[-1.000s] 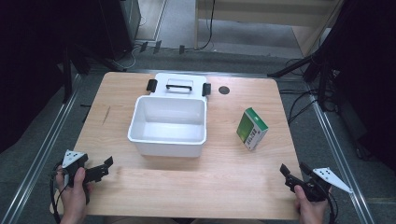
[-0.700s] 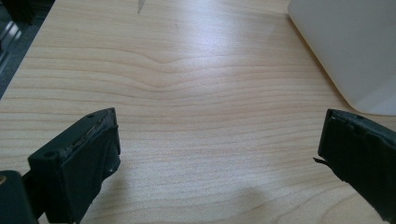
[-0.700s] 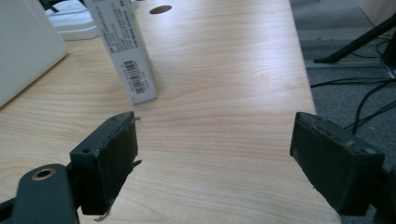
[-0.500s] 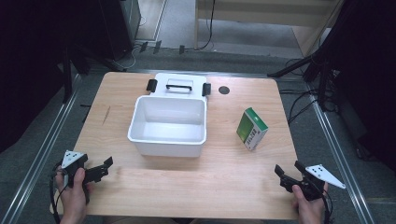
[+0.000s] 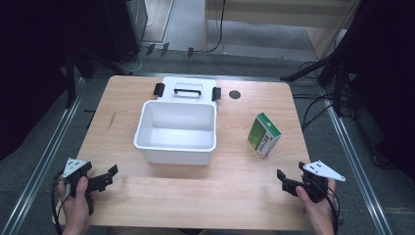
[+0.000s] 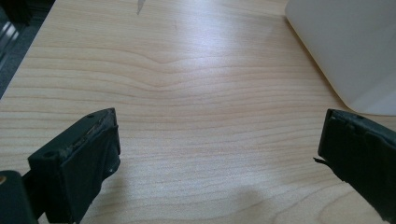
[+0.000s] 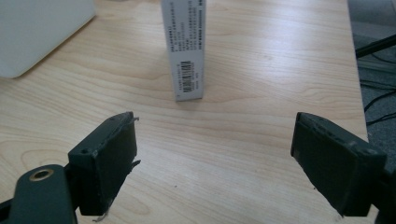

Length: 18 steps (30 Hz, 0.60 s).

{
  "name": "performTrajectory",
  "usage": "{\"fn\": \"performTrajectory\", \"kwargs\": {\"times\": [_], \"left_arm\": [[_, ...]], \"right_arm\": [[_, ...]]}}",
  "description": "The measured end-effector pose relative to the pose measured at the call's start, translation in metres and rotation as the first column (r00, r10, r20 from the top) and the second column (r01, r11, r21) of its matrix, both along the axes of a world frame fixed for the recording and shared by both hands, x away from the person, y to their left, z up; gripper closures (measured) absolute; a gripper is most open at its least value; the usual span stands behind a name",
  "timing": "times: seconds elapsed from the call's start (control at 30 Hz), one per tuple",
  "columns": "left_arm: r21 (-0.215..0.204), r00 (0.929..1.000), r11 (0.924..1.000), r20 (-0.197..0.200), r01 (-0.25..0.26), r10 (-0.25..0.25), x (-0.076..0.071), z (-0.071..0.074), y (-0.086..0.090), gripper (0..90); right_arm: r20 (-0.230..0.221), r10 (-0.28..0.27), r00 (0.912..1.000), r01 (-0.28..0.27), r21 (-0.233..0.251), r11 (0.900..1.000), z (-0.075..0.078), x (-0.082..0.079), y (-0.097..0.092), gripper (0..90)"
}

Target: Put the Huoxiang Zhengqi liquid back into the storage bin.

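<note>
Wooden desk [image 5: 195, 196] seen from the high view carries a white bin [image 5: 177, 131] near its middle, with a lid [image 5: 188, 89] behind it toward the far edge. A green-and-white box [image 5: 264, 134] stands upright toward the right edge, well apart from the bin. Near the front left corner, the left tool [image 5: 105, 177] is held with its jaws spread and nothing between them. Near the front right corner, the right tool [image 5: 285, 178] is likewise spread and empty, aimed toward the box but well short of it.

From the left gripper view, the left tool [image 6: 219, 154] gapes over bare wood, with the bin [image 6: 355, 51] off to its upper right.

From the right gripper view, the right tool [image 7: 212, 158] stands wide, and the box [image 7: 184, 49] rises straight ahead between the jaw lines, its barcode side facing the camera, not yet reached.

I judge the step in hand to be the approach to the box. Next, the right tool needs to go forward until the jaws straddle the narrow faces, then close squarely so the box does not tip.
</note>
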<state>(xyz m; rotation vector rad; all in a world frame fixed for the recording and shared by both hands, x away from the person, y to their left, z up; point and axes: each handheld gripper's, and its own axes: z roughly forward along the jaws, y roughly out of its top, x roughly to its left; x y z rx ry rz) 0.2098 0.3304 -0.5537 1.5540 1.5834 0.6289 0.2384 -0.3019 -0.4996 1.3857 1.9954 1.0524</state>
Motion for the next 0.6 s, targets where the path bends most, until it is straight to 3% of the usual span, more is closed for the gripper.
{"fn": "performTrajectory", "kwargs": {"times": [0.2,0.37,0.4,0.43,0.57,0.6], "left_arm": [[0.002,1.0000,1.0000,-0.002,-0.004,0.004,0.000,0.000,-0.001,0.1],[0.002,1.0000,1.0000,-0.002,0.000,0.000,-0.001,0.000,0.000,0.1],[0.002,1.0000,1.0000,-0.002,0.000,0.000,-0.001,0.000,0.000,0.1],[0.001,1.0000,1.0000,-0.002,0.001,-0.001,-0.001,0.000,0.000,0.1],[0.001,1.0000,1.0000,-0.003,0.002,-0.002,-0.001,0.000,0.000,0.1],[0.001,1.0000,1.0000,-0.003,0.002,-0.002,-0.001,0.000,0.000,0.1]], "right_arm": [[-0.062,0.043,0.9972,-0.047,-0.056,0.9973,0.011,0.007,0.008,14.9],[-0.180,0.051,0.9824,-0.074,-0.121,0.9899,0.020,0.019,0.016,15.9],[-0.180,0.051,0.9824,-0.074,-0.121,0.9899,0.020,0.019,0.016,15.9],[-0.237,0.055,0.9700,-0.092,-0.149,0.9846,0.023,0.025,0.020,15.5],[-0.324,0.049,0.9446,-0.119,-0.198,0.9729,0.028,0.035,0.027,15.4],[-0.324,0.049,0.9446,-0.119,-0.198,0.9729,0.028,0.035,0.027,15.4]]}}
